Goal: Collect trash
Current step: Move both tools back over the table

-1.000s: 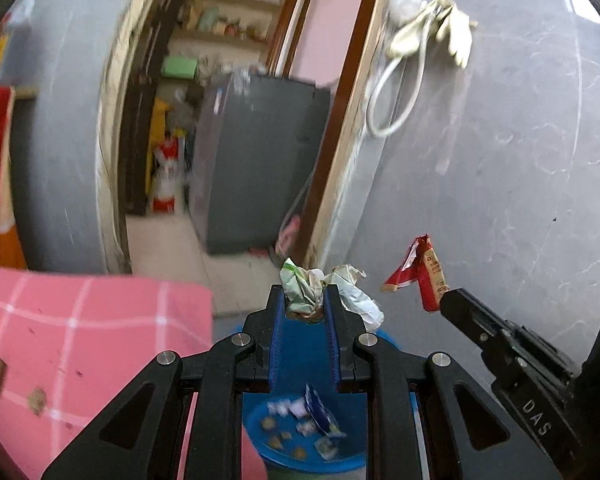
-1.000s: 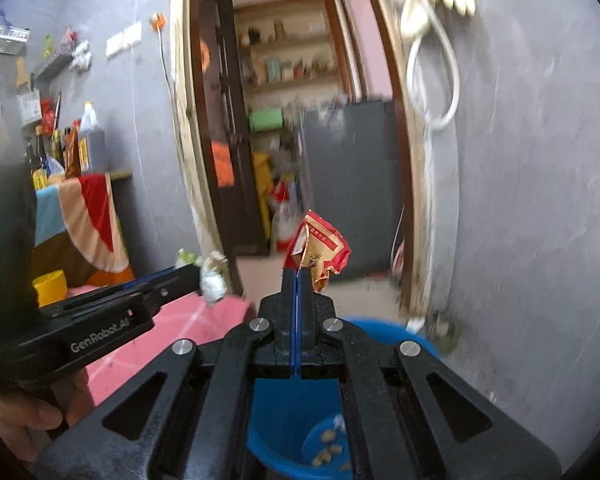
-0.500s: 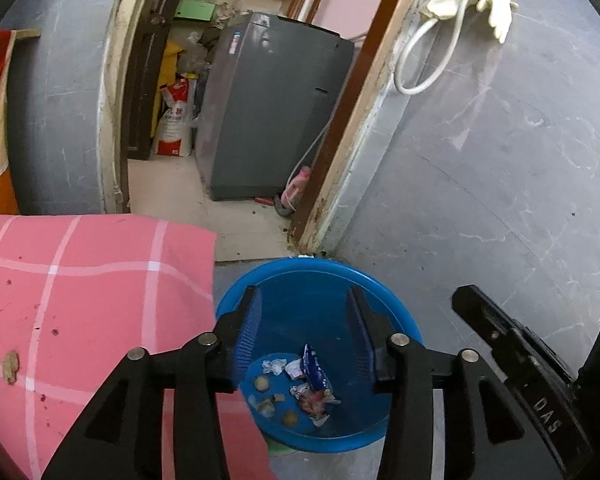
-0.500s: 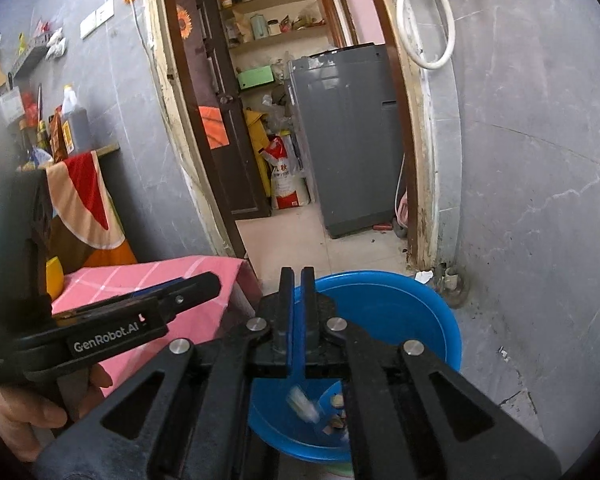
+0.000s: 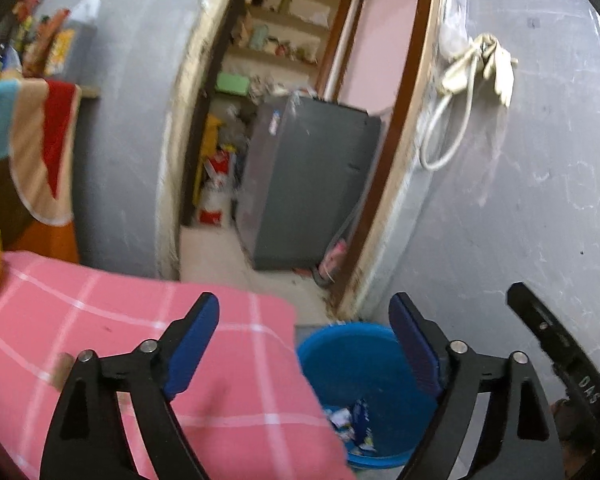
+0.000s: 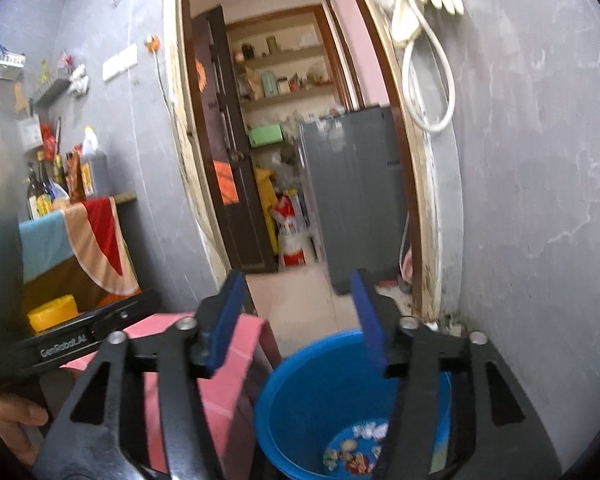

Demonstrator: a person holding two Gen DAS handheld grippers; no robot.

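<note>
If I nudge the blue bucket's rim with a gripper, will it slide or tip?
The blue bucket looks like thin plastic holding only a few scraps, so it is probably light and would likely slide. Pushed high at the rim, it might tip, since it seems to narrow downward.

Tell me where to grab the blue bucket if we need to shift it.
Take the blue bucket by its rim, coming straight down from above with one finger inside and one outside the wall. It stands upright with its mouth open, and no handle shows. Use the near or right side of the rim: the pink checked cloth crowds the left. Both tongs are open now, the right tongs above it.
</note>
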